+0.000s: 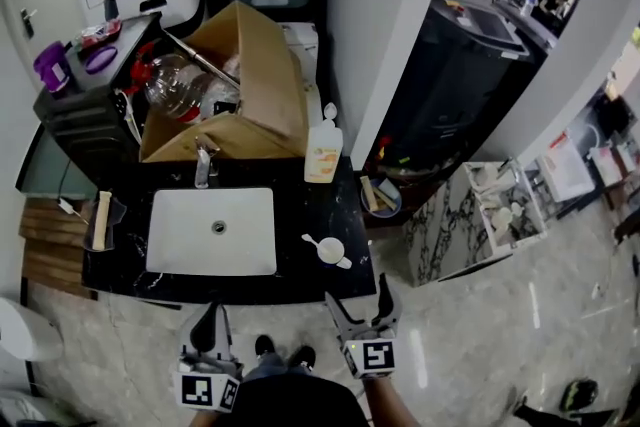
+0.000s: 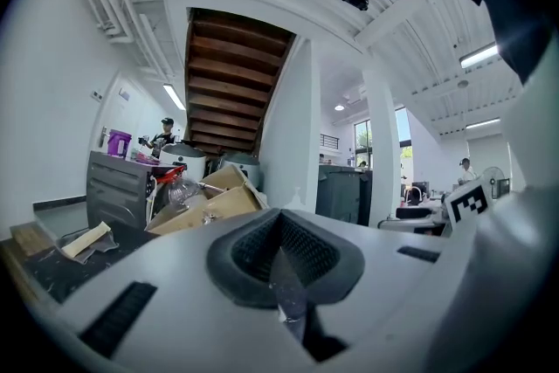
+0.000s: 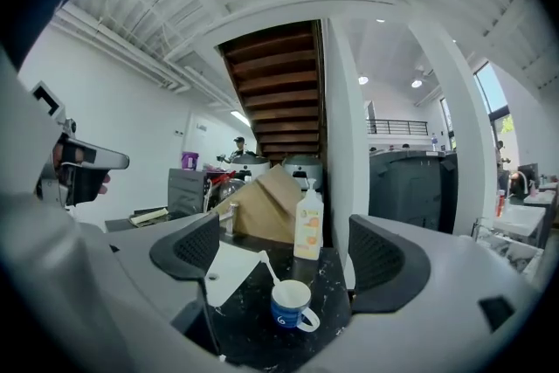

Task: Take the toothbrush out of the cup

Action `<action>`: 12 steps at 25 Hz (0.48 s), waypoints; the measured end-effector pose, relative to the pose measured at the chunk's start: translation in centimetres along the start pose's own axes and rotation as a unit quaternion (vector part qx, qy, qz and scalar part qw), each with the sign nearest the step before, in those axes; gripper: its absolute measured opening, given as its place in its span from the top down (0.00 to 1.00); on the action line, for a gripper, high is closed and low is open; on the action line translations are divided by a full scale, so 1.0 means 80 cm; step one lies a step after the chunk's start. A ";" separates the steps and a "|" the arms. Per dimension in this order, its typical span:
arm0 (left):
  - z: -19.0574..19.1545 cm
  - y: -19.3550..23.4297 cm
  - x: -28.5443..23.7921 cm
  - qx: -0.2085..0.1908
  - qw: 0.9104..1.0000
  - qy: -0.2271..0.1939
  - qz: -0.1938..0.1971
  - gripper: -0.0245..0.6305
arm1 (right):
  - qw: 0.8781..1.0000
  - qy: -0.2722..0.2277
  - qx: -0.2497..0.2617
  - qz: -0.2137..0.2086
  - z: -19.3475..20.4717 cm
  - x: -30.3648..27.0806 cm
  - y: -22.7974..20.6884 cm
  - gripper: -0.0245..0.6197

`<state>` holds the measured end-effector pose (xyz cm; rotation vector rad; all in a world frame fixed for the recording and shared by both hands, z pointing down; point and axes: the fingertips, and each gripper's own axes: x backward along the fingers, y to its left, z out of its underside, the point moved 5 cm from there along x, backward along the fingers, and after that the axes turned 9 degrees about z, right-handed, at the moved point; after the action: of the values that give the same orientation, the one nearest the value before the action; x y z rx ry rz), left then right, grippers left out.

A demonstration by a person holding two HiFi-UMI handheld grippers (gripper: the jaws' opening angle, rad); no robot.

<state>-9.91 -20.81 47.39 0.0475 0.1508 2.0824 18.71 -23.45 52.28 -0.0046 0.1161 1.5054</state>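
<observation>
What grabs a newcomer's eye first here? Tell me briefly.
The blue cup with a white toothbrush leaning in it stands on the black counter right of the white sink, ahead of the open right gripper. Behind the sink sits a big, cluttered cardboard box.

Around the smooth white sink [image 1: 170,255] I see a counter [image 1: 310,215] of glossy black veined stone. Right of the sink the cup [image 1: 330,251] is shiny blue; behind the sink, the box [image 1: 265,80] is matt brown cardboard.
</observation>
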 end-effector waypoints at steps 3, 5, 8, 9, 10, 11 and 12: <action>0.004 0.012 0.002 0.010 1.000 0.001 -0.015 0.96 | 1.000 0.027 -0.001 -0.016 0.025 -0.028 0.012 0.26; 0.006 0.018 0.003 0.014 1.000 0.003 -0.024 0.96 | 0.999 0.044 0.005 -0.026 0.043 -0.046 0.019 0.26; 0.009 0.025 0.004 0.014 0.999 0.007 -0.036 0.96 | 0.997 0.067 0.010 -0.038 0.066 -0.072 0.024 0.26; 0.009 0.027 0.005 0.011 0.999 0.008 -0.039 0.96 | 0.996 0.075 0.012 -0.042 0.074 -0.081 0.026 0.26; 0.009 0.029 0.006 0.009 0.999 0.009 -0.042 0.96 | 0.995 0.082 0.016 -0.046 0.081 -0.090 0.027 0.26; 0.010 0.030 0.006 0.007 0.999 0.010 -0.045 0.96 | 0.995 0.089 0.020 -0.051 0.088 -0.099 0.029 0.26; 0.010 0.032 0.005 0.006 0.999 0.011 -0.047 0.96 | 0.994 0.095 0.023 -0.055 0.095 -0.107 0.030 0.26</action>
<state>-12.23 -21.59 48.50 0.0238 0.1772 1.9894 16.33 -31.25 60.66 -0.1158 0.3003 1.3891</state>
